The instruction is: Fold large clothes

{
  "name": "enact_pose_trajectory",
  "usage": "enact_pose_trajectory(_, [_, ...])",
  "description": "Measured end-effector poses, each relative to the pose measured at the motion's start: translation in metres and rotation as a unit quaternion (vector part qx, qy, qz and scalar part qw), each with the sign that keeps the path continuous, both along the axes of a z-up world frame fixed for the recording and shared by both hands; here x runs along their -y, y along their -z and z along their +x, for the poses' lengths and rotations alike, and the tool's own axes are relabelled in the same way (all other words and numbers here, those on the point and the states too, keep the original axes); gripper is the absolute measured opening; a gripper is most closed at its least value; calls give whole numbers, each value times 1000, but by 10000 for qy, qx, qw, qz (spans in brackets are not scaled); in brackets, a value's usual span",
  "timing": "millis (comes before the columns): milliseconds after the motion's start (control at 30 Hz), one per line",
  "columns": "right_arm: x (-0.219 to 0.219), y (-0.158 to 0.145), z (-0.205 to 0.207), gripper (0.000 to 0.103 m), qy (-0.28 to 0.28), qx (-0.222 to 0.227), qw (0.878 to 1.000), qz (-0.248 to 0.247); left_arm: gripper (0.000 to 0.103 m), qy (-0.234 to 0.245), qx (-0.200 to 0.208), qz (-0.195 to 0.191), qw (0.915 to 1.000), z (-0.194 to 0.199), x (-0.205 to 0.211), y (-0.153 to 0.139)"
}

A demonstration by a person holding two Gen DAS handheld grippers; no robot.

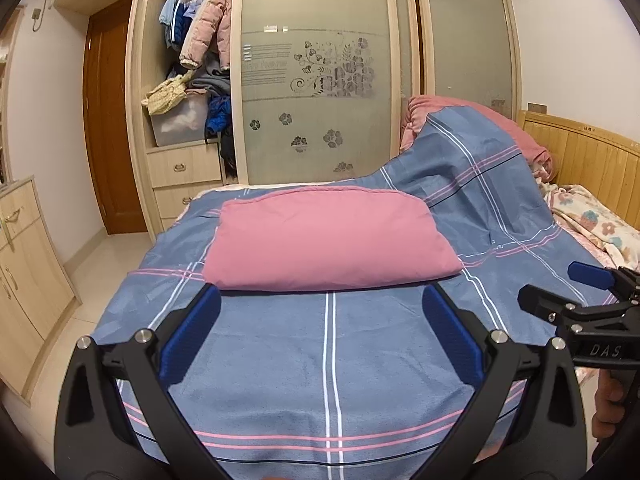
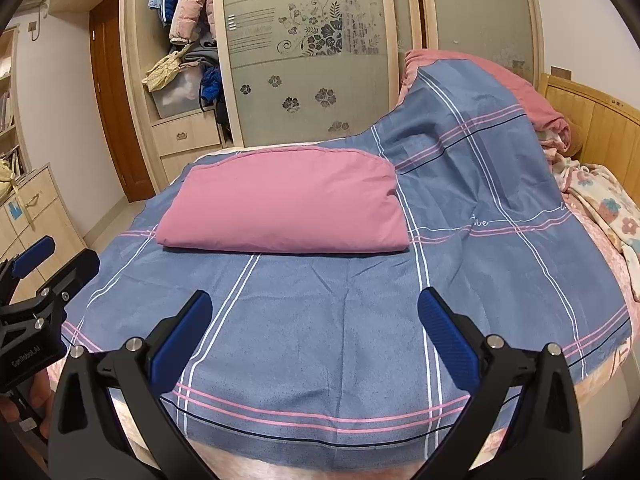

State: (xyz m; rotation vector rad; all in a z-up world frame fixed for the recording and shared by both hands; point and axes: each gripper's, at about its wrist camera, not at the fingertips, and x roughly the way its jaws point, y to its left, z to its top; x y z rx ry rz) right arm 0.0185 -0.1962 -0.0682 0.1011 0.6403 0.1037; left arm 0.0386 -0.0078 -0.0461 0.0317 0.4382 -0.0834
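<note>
Right now, through your left wrist camera, your left gripper (image 1: 320, 304) holds its jaws wide apart with nothing between them, hovering above the blue cotton bedsheet with pink and white plaid stripes (image 1: 280, 352). Just ahead of the blue-padded fingertips (image 1: 208, 300) lies the folded pink cloth bundle (image 1: 328, 240), flat on the sheet, its near edge running almost across the gap between the jaws. Off beyond the right jaw, your right gripper (image 1: 556, 286) comes in from the side, its jaws parted and clear of the fabric. Farther ahead and right of the jaws, the sheet rises over a heaped pink quilt (image 1: 500, 120) against the pale wooden headboard (image 1: 580, 152). Ahead and left stands the open cream wardrobe with frosted floral sliding doors (image 1: 316, 80).

Through your right wrist camera, the right gripper (image 2: 316, 304) also shows its jaws spread wide and empty over the same bedsheet (image 2: 320, 340). The pink bundle (image 2: 280, 200) sits ahead of the jaws, slightly toward the left one and well apart from both fingertips (image 2: 430, 300). Outside the left jaw, your left gripper (image 2: 60, 256) is visible with jaws apart, gripping nothing. The quilt heap (image 2: 520, 80) lies ahead to the right under the draped sheet, the headboard (image 2: 600, 128) beyond it.
</note>
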Motion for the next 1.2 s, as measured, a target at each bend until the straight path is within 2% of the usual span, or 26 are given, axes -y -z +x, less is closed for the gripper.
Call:
enact_pose_trajectory(400, [2, 4, 0, 102, 117, 50, 9999, -49, 101, -41, -73, 104, 9999, 4, 1, 6])
enact_pose_trajectory(567, [1, 6, 3, 102, 82, -14, 10000, -16, 101, 42, -171, 4, 9998, 7, 2, 7])
enact_pose_trajectory(933, [-3, 1, -1, 102, 92, 218, 9997, -73, 101, -22, -128, -5, 9999, 7, -2, 9])
enact_pose_trajectory(1200, [-3, 4, 2, 102, -2, 81, 9999, 65, 101, -61, -2, -36, 10000, 5, -4, 3])
